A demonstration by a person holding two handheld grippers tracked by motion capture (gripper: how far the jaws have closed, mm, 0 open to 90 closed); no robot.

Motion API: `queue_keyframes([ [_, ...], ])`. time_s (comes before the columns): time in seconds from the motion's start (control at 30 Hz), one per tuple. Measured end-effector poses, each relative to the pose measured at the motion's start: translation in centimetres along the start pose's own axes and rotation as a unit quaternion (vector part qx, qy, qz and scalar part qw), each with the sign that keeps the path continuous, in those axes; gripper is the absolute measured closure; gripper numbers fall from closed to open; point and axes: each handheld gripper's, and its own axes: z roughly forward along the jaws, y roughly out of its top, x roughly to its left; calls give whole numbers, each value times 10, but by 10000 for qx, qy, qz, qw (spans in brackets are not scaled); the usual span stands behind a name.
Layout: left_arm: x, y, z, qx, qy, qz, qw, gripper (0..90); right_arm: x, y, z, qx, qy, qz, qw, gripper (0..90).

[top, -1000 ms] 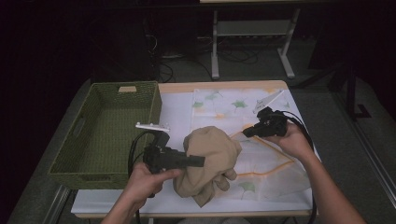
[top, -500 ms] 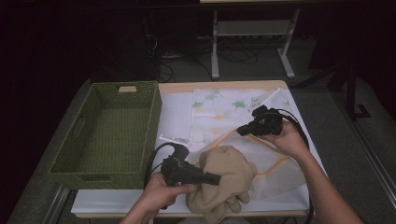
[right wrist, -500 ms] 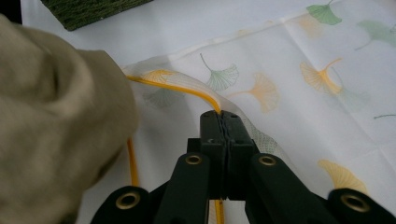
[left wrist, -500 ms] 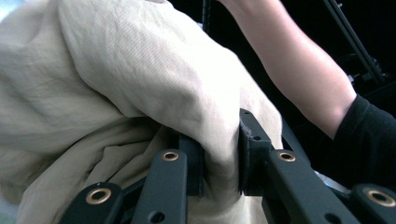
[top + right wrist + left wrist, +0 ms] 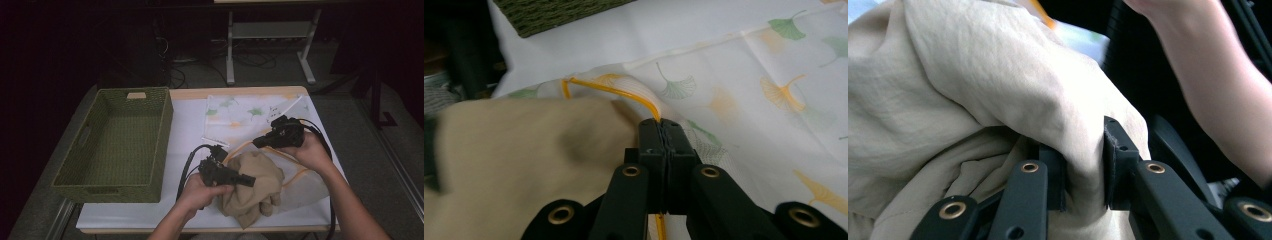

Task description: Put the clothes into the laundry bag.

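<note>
A crumpled beige cloth (image 5: pixel 257 187) lies near the table's front edge, on the near end of a white leaf-printed bag (image 5: pixel 240 112) with an orange rim (image 5: pixel 609 87). My left gripper (image 5: pixel 249 180) points right and is shut on a fold of the cloth (image 5: pixel 973 75), which bulges between its pads (image 5: pixel 1118 155). My right gripper (image 5: pixel 259 142) is shut on the bag's orange rim, just behind the cloth (image 5: pixel 524 160). In the right gripper view the jaws (image 5: pixel 665 135) are pressed together over the rim. How far the cloth sits inside the bag I cannot tell.
A green woven basket (image 5: pixel 117 92) stands on the left of the white-covered table (image 5: pixel 187 125) with nothing visible in it. A small white strip (image 5: pixel 216 141) lies between basket and bag. Each gripper trails a black cable. Dark floor and a stand's legs lie beyond the table.
My left gripper has carried the beige cloth to the right and down, toward the table's front edge and the bag's rim. The right gripper has stayed about where it was, on the rim.
</note>
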Motion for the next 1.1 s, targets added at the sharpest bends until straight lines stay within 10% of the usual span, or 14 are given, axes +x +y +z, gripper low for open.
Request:
queue_keyframes([
  [0.3,12,19,4,-494,518,-342,9968,747,8,-1,-15,-220,57,-62,9997,884],
  [0.57,27,26,17,-1090,978,-651,9871,737,12,1,-19,-198,57,-99,9997,885],
  [1.1,32,-1,18,-705,1296,-637,9870,532,4,-20,5,296,58,133,9995,883],
])
